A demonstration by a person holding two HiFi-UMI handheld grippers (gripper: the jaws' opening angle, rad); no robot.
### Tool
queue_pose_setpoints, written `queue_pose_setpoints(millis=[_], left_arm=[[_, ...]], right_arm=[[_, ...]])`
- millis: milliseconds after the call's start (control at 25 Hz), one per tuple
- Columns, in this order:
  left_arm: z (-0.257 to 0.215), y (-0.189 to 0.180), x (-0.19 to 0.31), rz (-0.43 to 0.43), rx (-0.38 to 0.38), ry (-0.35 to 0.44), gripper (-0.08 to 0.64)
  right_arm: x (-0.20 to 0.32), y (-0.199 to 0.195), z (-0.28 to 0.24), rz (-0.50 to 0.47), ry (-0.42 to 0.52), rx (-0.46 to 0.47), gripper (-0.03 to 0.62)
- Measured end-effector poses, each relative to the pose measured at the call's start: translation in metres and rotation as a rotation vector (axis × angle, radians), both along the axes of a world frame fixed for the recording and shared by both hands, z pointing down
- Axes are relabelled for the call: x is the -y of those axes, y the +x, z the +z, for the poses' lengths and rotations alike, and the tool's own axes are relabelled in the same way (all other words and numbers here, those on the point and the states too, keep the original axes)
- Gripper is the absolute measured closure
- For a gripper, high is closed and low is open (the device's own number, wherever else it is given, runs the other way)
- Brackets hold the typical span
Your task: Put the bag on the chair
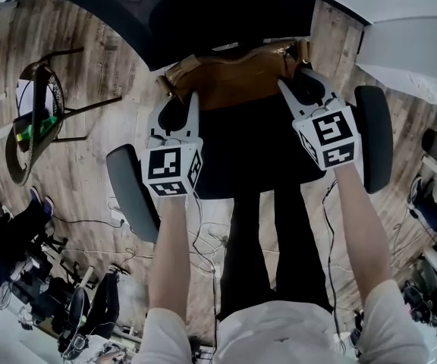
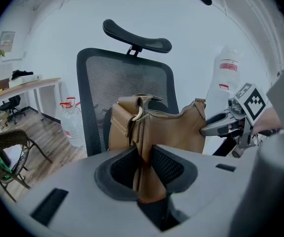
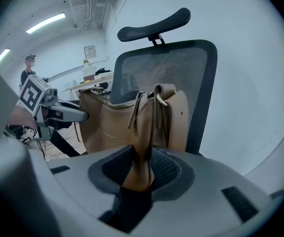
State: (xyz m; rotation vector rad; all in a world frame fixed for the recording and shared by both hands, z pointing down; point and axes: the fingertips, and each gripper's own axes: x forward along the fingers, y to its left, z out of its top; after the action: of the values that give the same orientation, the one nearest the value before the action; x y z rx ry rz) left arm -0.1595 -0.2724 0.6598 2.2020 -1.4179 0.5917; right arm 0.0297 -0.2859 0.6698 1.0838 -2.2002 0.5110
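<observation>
The left armrest [image 1: 131, 192] stands just outside my left claw [image 2: 144, 166], so I am coming in between the arms of the office chair. That claw is closed partway, its pads pinching a fold of leather at one end of the tan leather handbag [image 2: 174, 132]. I grip the end itself, I judge, so the bag stays upright with its zip [image 2: 164, 114] on top and that side cannot sag.

The handbag hangs stretched between my two claws, over the black seat [image 1: 237, 154] and just in front of the mesh backrest [image 2: 124, 80]. I cannot tell whether its bottom touches the seat, since my claws' bodies hide it.

My right claw [image 3: 142, 169] is likewise clamped on a leather fold at the other end, its jaws apart only by what they hold. The right armrest [image 1: 374, 139] lies just beyond it. Both claws slope down toward the seat at much the same height, which keeps the bag level.

I reckon it wants setting down until the seat bears it, then both claws letting go together, or one end may drop and tip it over
</observation>
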Motion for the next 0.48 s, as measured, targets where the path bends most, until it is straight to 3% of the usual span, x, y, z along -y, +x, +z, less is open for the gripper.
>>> queue_pose_setpoints(millis=[480], left_arm=[[0.037,-0.001,0.019,0.04,0.065,-0.015,0.469]], right_arm=[[0.021,-0.002,0.033,-0.02,-0.022,-0.047,0.472]])
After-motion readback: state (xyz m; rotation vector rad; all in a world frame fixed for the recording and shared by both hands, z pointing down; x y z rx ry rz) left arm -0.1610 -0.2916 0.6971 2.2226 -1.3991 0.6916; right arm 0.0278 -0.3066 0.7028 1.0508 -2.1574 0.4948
